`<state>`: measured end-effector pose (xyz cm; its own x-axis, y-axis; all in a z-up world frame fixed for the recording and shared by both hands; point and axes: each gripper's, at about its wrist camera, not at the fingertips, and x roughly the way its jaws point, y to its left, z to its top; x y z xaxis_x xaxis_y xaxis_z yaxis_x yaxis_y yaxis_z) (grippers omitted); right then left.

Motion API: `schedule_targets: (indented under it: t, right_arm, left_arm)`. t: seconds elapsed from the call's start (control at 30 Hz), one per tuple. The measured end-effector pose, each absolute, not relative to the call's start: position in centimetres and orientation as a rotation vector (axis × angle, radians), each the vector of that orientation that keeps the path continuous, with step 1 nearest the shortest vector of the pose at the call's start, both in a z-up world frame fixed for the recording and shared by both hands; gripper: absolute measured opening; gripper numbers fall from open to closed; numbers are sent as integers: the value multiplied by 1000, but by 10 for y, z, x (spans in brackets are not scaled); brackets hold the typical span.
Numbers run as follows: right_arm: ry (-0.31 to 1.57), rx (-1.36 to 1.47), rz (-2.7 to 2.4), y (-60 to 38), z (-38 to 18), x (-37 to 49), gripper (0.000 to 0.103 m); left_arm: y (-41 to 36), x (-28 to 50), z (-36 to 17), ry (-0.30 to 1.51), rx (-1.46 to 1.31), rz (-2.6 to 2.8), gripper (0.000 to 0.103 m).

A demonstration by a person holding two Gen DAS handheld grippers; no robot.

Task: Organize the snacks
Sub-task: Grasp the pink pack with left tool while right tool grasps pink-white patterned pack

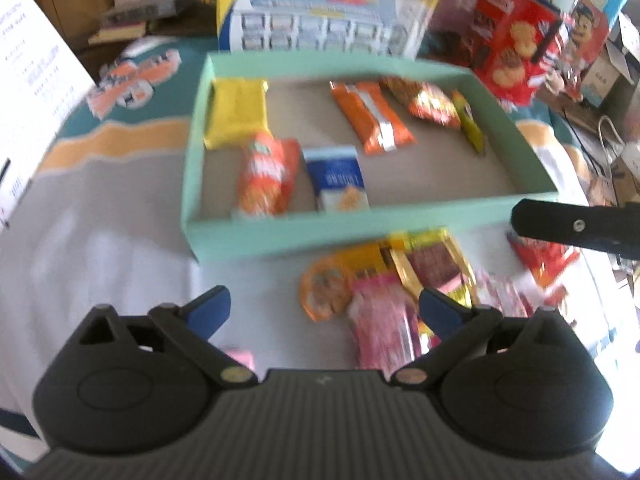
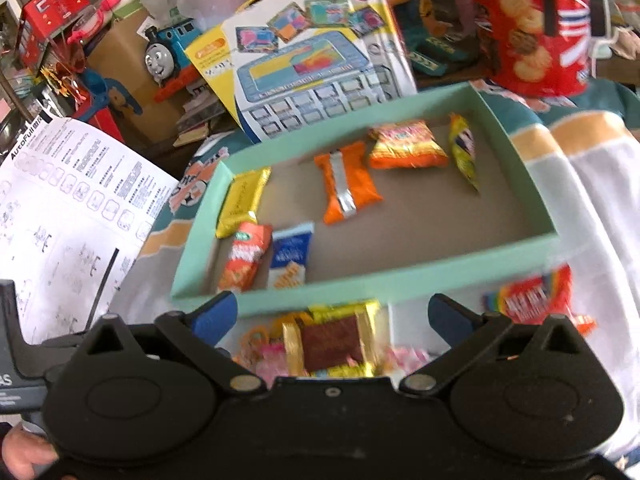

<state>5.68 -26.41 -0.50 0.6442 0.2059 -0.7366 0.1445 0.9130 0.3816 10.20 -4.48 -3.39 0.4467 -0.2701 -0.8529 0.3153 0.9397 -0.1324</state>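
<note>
- Six wrapped snacks lie inside the shallow mint-green cardboard tray, which rests on a white, grey, tan and teal printed cloth; its long axis runs left to right across both views.
- A white instruction sheet at the cloth's left edge carries the heading "AutoFull"; its smaller print is too fine to read.
- The red round biscuit tin stands beyond the tray's far right corner; its writing is blurred.
- The yellow foil bar lies in the tray's far left corner, long axis pointing from far rim to near rim.
- The orange packet with a silver seam lies mid-tray, pointing the same way, slightly tilted.
- The orange-and-yellow crinkled pouch lies near the far rim, crosswise.
- The orange-red pack and the blue-and-white pack lie side by side against the near rim, left part; their lettering is illegible.
- The slim yellow sachet lies near the right wall, pointing far to near.
- Loose snacks sit on the cloth just outside the near rim, among them a gold-and-maroon pouch and a red pack.
- The left gripper and the right gripper both stand spread wide and empty above those loose snacks.
</note>
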Motion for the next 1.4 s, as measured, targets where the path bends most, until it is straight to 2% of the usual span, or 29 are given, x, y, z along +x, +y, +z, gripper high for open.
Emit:
schedule_targets:
  t: [0.4, 0.57, 0.67, 0.7, 0.77, 0.8, 0.83, 1.17, 1.23, 1.3, 1.4]
  right_arm:
    - [917, 482, -4, -281, -36, 19, 102]
    - [946, 465, -18, -280, -46, 20, 80]
    - [975, 460, -16, -277, -55, 24, 69]
    - [984, 459, -11, -276, -57, 25, 65]
    - [993, 444, -7, -272, -60, 27, 62]
    - [997, 434, -3, -269, -62, 28, 58]
    - [1004, 425, 0, -267, -64, 29, 56]
    - [1004, 489, -50, -274, -69, 37, 57]
    - [1003, 512, -60, -277, -70, 38, 59]
    - [1006, 530, -58, -277, -73, 41, 68]
    - [996, 526, -52, -270, -75, 44, 79]
  left_arm:
    - [-62, 81, -68, 1122, 75, -364, 103]
    - [-73, 84, -78, 1135, 82, -364, 100]
    - [-78, 85, -84, 1140, 84, -382, 87]
    - [-79, 85, -85, 1139, 90, -388, 77]
    - [-80, 83, -85, 1112, 95, -413, 66]
    - [-80, 84, -84, 1107, 87, -436, 49]
    - [-79, 84, -83, 1109, 72, -464, 45]
    - [-63, 84, -82, 1115, 52, -450, 51]
    - [-58, 86, -83, 1122, 33, -440, 56]
    - [-56, 88, -84, 1130, 23, -429, 63]
    - [-59, 90, -85, 1131, 27, -426, 67]
